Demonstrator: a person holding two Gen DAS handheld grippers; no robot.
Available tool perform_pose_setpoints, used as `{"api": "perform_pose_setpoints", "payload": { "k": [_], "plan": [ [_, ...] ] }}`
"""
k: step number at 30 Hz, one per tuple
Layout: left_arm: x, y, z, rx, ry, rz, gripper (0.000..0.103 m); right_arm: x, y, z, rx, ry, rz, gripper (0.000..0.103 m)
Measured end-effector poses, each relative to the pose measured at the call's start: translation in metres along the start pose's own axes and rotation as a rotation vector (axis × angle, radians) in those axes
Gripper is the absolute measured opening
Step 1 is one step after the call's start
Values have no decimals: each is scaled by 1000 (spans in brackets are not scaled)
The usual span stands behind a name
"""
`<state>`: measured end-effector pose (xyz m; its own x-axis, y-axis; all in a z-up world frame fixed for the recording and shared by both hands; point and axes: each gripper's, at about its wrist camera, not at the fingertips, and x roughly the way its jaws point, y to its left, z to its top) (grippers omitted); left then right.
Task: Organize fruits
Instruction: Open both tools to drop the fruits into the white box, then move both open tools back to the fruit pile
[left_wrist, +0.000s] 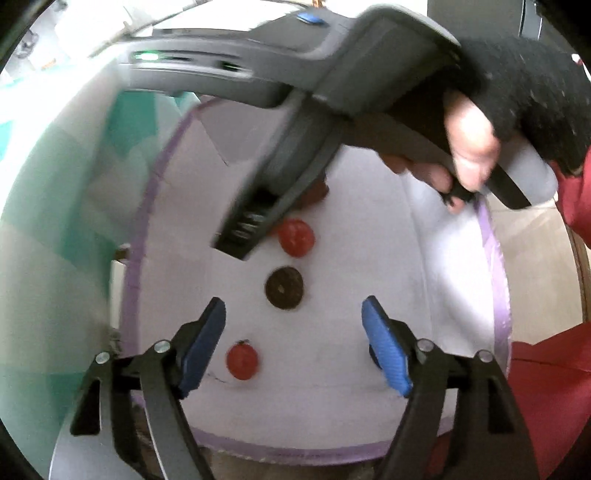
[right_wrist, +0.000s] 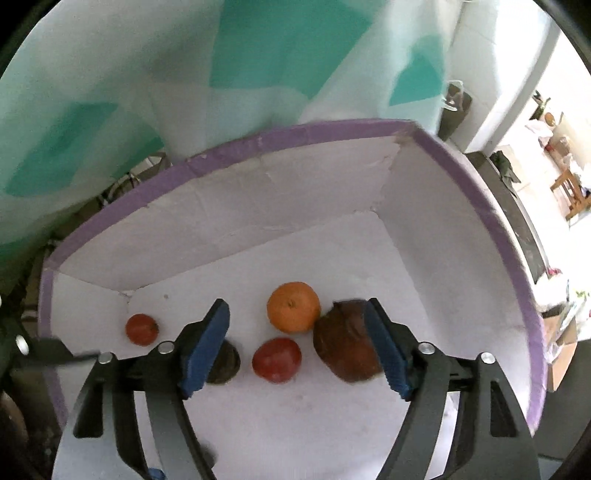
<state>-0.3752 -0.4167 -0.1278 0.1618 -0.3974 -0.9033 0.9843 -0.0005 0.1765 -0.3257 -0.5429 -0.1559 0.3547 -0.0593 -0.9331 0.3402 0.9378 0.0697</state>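
So far, most of the sorting looks done, by my reckoning: five fruits already lie on the white floor of the purple-rimmed box (right_wrist: 229, 153). Through my right wrist camera I see an orange (right_wrist: 293, 307) touching a large brown fruit (right_wrist: 343, 347), a red tomato (right_wrist: 276, 359) just in front of the orange, a dark round fruit (right_wrist: 225, 363) partly hidden behind my left finger pad, and a smaller red fruit (right_wrist: 142, 328) off toward the box's left corner.

My right hand-held gripper (right_wrist: 297, 347) hangs over the group with its jaws spread wide and nothing between them; the right pad sits against the brown fruit, though I cannot tell whether it truly touches. My left hand-held gripper (left_wrist: 293, 347) also stands wide apart and empty above the box, looking down at the dark fruit and two red ones.

Whether more fruit waits outside the box, I cannot tell. What remains, I judge, is tidying their arrangement.
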Motion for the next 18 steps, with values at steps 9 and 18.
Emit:
{"api": "perform_pose_setpoints", "payload": {
  "k": [9,18],
  "plan": [
    [-105,48,-13,-170,-338,118,93,-89,-17,-12,91,-132,-137,83],
    [-208,181,-116,-612,-563,344,101,-201,65,40,39,-551,53,87]
  ]
}}
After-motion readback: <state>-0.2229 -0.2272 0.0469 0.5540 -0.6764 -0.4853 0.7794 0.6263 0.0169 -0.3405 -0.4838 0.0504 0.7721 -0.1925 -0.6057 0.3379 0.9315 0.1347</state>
